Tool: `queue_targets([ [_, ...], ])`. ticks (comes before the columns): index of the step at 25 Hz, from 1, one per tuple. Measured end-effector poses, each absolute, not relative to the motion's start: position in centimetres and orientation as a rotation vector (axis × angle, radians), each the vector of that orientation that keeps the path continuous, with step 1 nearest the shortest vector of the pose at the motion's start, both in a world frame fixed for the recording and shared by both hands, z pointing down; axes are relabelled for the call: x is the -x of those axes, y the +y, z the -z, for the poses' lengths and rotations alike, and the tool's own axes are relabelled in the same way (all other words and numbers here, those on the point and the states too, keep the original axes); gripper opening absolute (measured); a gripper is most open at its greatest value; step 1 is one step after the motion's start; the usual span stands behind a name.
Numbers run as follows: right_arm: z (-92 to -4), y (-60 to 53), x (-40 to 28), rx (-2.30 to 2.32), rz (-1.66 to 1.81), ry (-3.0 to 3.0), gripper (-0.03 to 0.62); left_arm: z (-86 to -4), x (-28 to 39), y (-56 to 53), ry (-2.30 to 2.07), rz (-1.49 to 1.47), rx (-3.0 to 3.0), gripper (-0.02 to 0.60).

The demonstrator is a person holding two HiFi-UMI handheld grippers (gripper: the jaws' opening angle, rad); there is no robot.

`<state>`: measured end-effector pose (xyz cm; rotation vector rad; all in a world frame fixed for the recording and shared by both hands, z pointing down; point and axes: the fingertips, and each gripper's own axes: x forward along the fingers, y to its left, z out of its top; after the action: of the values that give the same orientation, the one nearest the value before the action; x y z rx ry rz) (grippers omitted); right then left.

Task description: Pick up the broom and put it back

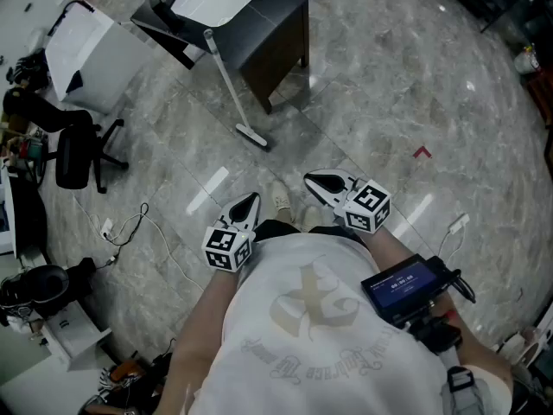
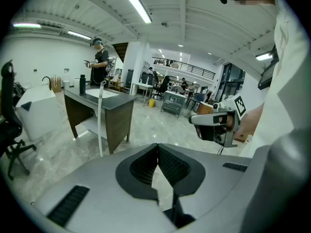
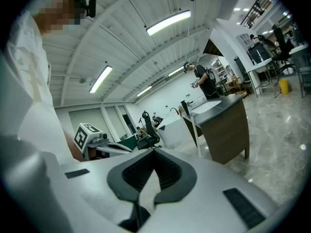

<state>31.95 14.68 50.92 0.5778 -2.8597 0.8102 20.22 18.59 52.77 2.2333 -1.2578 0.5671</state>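
Both grippers are low in the middle of the head view, right in front of your white shirt. Your left gripper has its jaws pressed together with nothing between them. Your right gripper, just to the right of it, is closed and empty too. Past them it's grey marble-look floor, with a cable and its white plug off to the left and a small red mark to the right. The broom is further up, left of centre: white handle tilted, top end leaning against the dark tabletop, head down on the floor on the side nearer you. It's well apart from both grippers. A black office chair stands at the left edge. In the gripper views another person is standing behind that desk
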Motion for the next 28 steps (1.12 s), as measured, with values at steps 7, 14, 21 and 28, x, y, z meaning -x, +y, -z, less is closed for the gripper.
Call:
queue_targets([
  [7, -49.3, 15.0, -32.3, -0.579, -0.825, -2.966, 0.017, -51.4, -20.3, 19.6, -1.301, -0.569, -2.248, 0.012],
  [14, -49.7, 16.0, -30.6, -0.595, -0.811, -2.904, 0.017, -51.3, -17.7, 21.2, -1.342, -0.543, -2.209, 0.012],
  [21, -49.8, 14.9, -27.5, -0.601, -0.776, -2.875, 0.017, -52.4, -14.4, 20.8, -1.366, -0.495, -2.192, 0.012],
  [28, -49.1, 13.7, -24.8, -0.664, -0.687, -2.820, 0.017, -52.9, -10.6, 18.8, -1.351, -0.455, -2.201, 0.012],
])
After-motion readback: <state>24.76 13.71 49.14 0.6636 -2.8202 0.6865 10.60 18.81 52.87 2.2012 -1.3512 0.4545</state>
